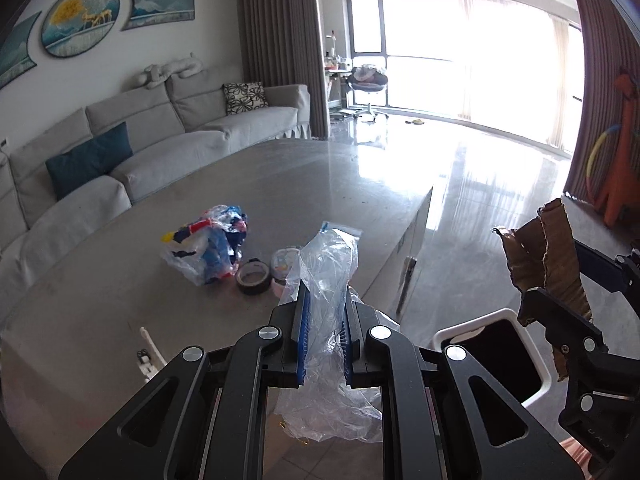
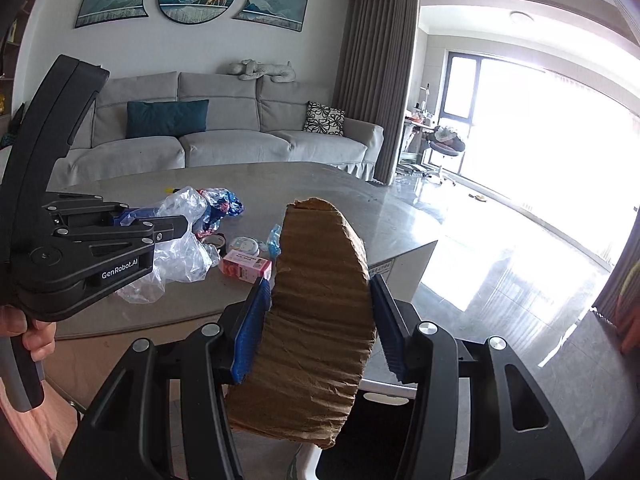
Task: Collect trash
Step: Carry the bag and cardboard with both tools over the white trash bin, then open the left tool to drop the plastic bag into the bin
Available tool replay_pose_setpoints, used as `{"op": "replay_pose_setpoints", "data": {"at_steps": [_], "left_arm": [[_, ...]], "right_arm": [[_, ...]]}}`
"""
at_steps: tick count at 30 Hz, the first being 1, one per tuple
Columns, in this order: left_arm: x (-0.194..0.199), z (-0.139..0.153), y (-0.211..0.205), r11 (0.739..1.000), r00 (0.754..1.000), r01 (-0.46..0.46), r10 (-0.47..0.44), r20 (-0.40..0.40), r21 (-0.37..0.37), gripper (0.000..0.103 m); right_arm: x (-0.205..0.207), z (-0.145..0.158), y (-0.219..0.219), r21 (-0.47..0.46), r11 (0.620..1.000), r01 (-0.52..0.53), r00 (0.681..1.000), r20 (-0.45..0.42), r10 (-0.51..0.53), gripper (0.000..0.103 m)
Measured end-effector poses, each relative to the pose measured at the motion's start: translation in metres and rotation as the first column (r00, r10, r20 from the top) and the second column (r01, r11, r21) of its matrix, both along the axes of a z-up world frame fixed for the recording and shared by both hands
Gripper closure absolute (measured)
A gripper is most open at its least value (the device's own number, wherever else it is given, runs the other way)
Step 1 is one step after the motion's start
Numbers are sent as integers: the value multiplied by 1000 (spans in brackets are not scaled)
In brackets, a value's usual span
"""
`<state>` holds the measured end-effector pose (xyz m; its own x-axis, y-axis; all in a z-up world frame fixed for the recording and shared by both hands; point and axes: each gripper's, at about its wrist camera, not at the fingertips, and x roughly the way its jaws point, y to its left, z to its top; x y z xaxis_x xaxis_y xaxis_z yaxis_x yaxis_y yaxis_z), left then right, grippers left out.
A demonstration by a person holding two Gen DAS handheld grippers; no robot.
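My left gripper (image 1: 325, 304) is shut on a clear plastic bag (image 1: 330, 272), held above the table's near edge; it also shows in the right wrist view (image 2: 176, 226). My right gripper (image 2: 318, 280) is shut on a torn brown cardboard piece (image 2: 316, 320), held over a white-rimmed bin (image 1: 500, 344) beside the table; the cardboard also shows in the left wrist view (image 1: 548, 256). On the grey table (image 1: 200, 200) lie a colourful plastic wrapper bundle (image 1: 212, 244), a tape roll (image 1: 252, 276), a round lidded tub (image 1: 284, 262) and a pink box (image 2: 246, 266).
A grey sofa (image 2: 224, 136) with cushions stands behind the table. Shiny floor (image 1: 472, 200) lies to the right, with curtains and a bright window beyond. A small white object (image 1: 150, 350) lies at the table's near left.
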<state>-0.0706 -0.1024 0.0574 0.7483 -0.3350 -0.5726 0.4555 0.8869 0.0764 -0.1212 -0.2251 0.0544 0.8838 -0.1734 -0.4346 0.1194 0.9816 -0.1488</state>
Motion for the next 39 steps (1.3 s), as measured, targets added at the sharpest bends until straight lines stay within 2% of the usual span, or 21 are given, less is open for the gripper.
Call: {"op": "replay_pose_setpoints", "data": {"at_steps": [12,21,28,39], "left_arm": [[-40,-30,-105,984,983,178,-177,-48,22,89],[-47,-62,-163,960,959,274,-267,-95,62,89],[-46,-80,-188,947,950,309,-302,-82,91,89],[-35,-111,-196,942,949,311,-301,-99,123,89]], "right_arm": [[-50,-26,-74,-10,985,171,985,-17,-171,51],[-61,-59,-117,17,968,249,967,-48,-248,51],[-54,-75,-139,9,963,268,961,-68,-267,51],[-46,-89,-147,27,966,257,963,-89,-254,51]]}}
